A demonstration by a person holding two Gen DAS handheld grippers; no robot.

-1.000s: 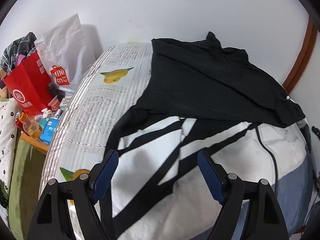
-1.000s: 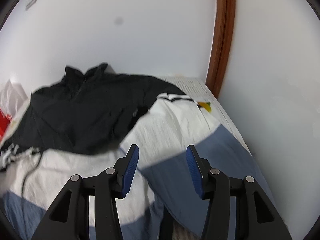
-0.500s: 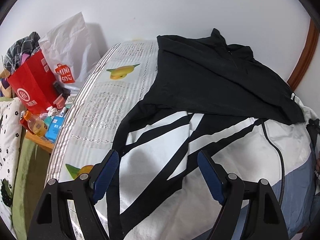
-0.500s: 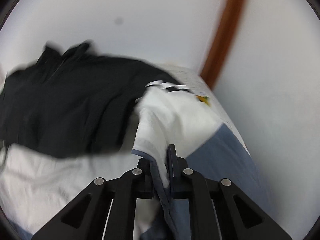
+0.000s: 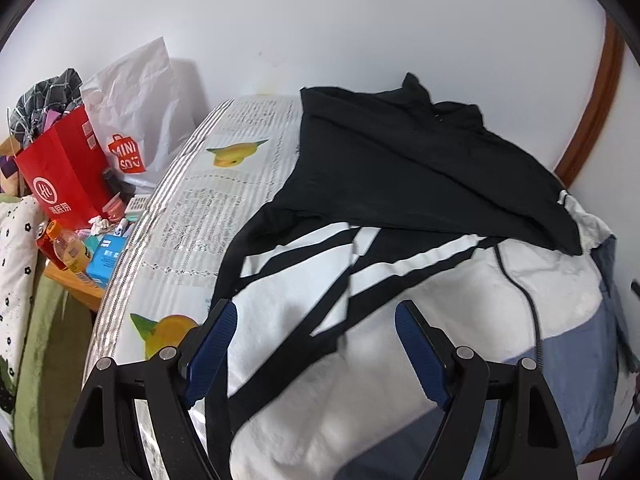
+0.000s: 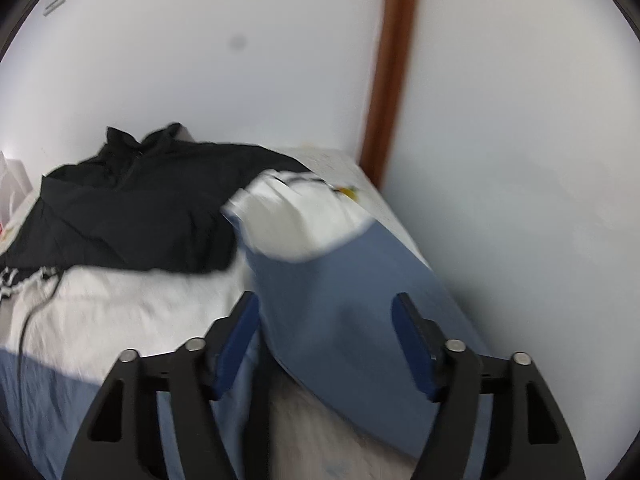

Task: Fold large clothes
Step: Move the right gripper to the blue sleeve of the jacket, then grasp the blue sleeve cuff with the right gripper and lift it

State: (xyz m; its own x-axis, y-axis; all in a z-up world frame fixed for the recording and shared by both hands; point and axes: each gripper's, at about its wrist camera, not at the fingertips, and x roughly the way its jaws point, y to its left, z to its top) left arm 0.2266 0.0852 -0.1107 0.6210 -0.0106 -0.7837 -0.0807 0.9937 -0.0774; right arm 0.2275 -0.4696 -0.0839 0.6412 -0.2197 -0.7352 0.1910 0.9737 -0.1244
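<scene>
White wall behind; bed (image 5: 192, 216) with printed sheet fills both views. White, black and blue jacket (image 5: 400, 320) lies spread across it, a black garment (image 5: 400, 168) overlapping its far end. Right view alone shows the blue-and-white sleeve (image 6: 344, 264) folded up, blurred, and the brown door frame (image 6: 394, 72) full height. Left view alone shows the red bag (image 5: 64, 168) and white bag (image 5: 140, 108) bedside. Left claw (image 5: 316, 344) released above the striped sleeve; right claw (image 6: 326, 344) released, gripping nothing.
</scene>
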